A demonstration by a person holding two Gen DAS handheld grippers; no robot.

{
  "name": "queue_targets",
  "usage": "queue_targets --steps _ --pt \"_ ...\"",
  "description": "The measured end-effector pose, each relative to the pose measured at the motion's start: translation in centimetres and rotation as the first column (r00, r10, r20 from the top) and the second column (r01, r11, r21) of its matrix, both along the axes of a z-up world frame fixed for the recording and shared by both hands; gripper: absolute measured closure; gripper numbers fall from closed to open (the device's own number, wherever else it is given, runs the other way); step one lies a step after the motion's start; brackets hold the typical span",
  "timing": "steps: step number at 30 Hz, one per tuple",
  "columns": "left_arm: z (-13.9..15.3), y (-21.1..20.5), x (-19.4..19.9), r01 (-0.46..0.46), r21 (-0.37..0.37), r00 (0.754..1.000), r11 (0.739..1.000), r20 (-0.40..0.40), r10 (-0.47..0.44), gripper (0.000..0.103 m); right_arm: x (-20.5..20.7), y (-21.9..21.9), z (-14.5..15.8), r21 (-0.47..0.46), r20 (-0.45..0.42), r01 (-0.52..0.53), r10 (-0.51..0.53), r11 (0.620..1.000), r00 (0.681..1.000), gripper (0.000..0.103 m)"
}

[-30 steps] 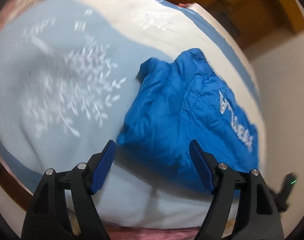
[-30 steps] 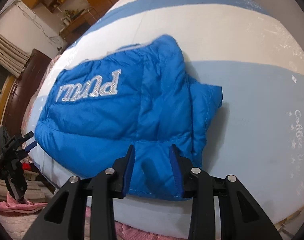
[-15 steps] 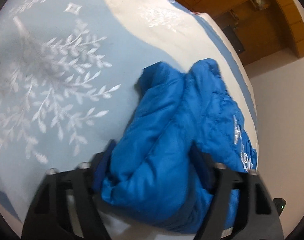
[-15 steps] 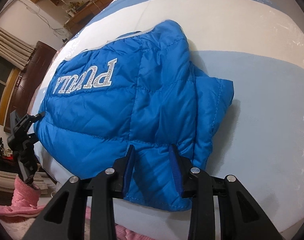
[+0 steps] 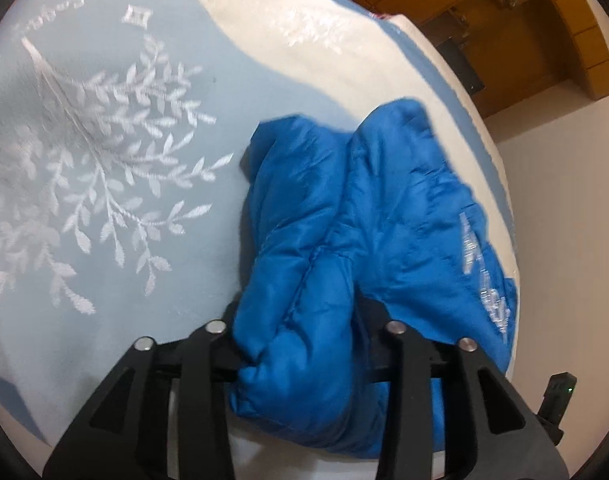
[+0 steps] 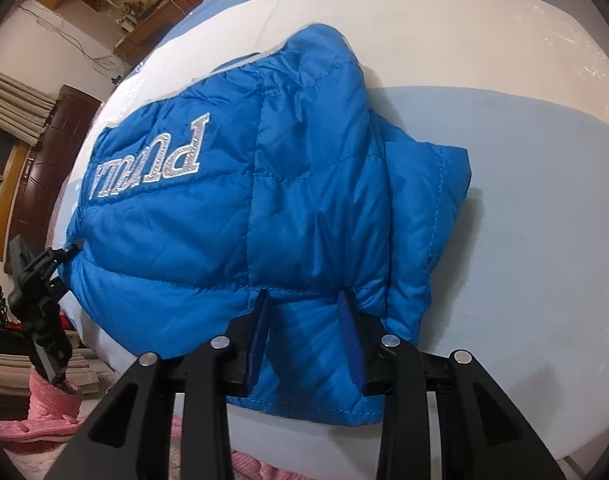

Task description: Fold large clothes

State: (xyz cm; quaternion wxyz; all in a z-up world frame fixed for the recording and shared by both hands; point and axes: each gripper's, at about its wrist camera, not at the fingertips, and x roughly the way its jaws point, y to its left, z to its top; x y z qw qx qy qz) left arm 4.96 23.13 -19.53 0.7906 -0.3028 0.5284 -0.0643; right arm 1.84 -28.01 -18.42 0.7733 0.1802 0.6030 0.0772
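A blue puffer jacket point(image 6: 240, 208) with silver lettering lies folded on a bed with a light blue and white cover point(image 6: 524, 184). My right gripper point(image 6: 304, 320) is shut on the jacket's near hem, its blue pads pressing the fabric. In the left wrist view the jacket point(image 5: 344, 232) bulges between my left gripper's point(image 5: 300, 332) fingers, which are closed on a thick bunch of its edge; the pads are hidden by fabric. The left gripper also shows at the jacket's far-left corner in the right wrist view point(image 6: 44, 264).
The bed cover carries a white leaf pattern point(image 5: 104, 184). Wooden cabinets point(image 5: 524, 20) stand beyond the bed. A dark wooden door point(image 6: 52, 160) and pink fabric point(image 6: 44, 408) lie to the left below the bed edge.
My left gripper moved forward onto the jacket's edge and closed on it. My right gripper kept its hold on the hem, and the jacket looms larger in both views.
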Motion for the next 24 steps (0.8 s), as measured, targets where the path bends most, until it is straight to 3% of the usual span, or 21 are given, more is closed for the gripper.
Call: queue_targets --steps 5,8,12,14,19,24 --pt "-0.1 -1.0 1.0 0.018 0.021 1.0 1.0 0.001 -0.018 0.064 0.1 0.3 -0.7 -0.005 0.007 0.005 -0.005 1.0 1.0 0.068" --pt "0.9 -1.1 0.9 0.007 0.016 1.0 1.0 -0.001 -0.007 0.07 -0.2 0.2 -0.4 0.015 0.007 0.017 -0.017 1.0 1.0 0.068" --pt "5.4 -1.9 0.6 0.041 0.0 0.996 0.999 0.08 -0.041 0.074 -1.3 -0.7 1.7 0.055 0.046 0.046 -0.049 0.997 0.998 0.064" --pt "8.5 -3.4 0.3 0.081 0.028 0.988 0.996 0.132 -0.084 0.074 -2.0 -1.5 3.2 0.05 0.078 0.058 -0.061 0.997 0.995 0.064" --pt "15.8 -10.2 -0.5 0.22 0.106 0.937 0.97 0.255 -0.24 0.075 -3.2 -2.7 5.8 0.039 0.127 0.063 -0.067 0.997 0.99 0.063" --pt "19.6 -18.9 -1.1 0.363 0.206 0.868 0.909 0.281 -0.41 0.075 -4.2 -3.3 7.2 0.028 0.149 0.059 -0.062 0.998 0.987 0.063"
